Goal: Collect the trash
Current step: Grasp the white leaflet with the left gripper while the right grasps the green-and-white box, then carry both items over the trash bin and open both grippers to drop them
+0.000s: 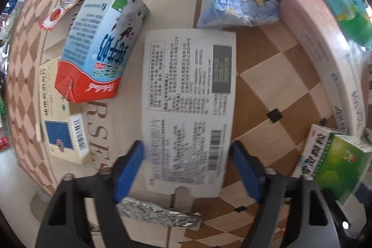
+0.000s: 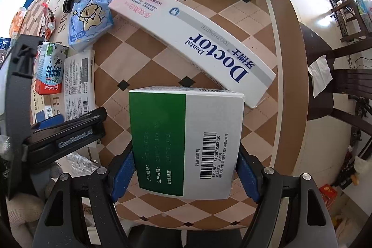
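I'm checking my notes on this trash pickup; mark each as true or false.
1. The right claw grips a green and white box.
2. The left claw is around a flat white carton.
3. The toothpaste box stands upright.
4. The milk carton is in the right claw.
1. True: the right claw is shut on the green and white box.
2. True: the left claw straddles the flat white carton.
3. False: the toothpaste box lies flat.
4. False: the milk carton lies on the table.
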Demonstrator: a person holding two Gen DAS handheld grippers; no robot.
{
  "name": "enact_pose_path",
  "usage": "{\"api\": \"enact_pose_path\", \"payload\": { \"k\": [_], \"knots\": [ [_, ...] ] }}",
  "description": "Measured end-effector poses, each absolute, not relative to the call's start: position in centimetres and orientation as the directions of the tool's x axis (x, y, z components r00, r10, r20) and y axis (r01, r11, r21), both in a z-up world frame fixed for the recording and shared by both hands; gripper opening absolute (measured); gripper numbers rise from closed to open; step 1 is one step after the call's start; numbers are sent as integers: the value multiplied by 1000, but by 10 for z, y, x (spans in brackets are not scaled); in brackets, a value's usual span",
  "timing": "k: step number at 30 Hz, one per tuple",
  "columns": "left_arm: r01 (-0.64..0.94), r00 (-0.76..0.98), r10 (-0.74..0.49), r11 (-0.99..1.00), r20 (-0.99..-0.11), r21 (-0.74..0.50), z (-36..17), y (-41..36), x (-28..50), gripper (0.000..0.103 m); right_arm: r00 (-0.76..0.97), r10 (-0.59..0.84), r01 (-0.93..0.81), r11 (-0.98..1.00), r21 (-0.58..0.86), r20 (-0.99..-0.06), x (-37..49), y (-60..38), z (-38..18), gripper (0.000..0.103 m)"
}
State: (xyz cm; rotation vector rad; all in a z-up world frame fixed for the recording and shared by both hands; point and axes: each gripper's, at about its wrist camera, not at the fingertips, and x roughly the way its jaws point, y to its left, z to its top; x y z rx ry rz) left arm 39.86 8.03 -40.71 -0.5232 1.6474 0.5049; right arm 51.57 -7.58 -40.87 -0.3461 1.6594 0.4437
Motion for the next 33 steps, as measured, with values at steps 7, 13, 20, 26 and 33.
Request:
{"api": "enact_pose_path", "payload": {
  "k": [7, 13, 20, 26, 33],
  "knots": [
    [-586, -104, 30, 806, -994, 85, -385, 67, 390, 69, -133, 34, -486, 869, 96, -990, 516, -70, -403, 80],
    [-618, -21, 95, 781, -995, 88, -329, 49, 358, 68, -105, 49, -507, 857, 95, -993, 504, -76, -393, 79],
    [-644, 103, 146, 764, -984, 46, -263, 30, 296, 69, -37, 87, -487, 868, 94, -996, 476, -96, -360, 79],
    [-646, 212, 145, 763, -967, -27, -254, 24, 243, 69, 27, 153, -473, 873, 122, -988, 427, -123, -322, 79],
    [-657, 265, 94, 746, -960, -108, -254, 3, 143, 69, 24, 233, -460, 866, 196, -972, 330, -164, -302, 78]
  ]
}}
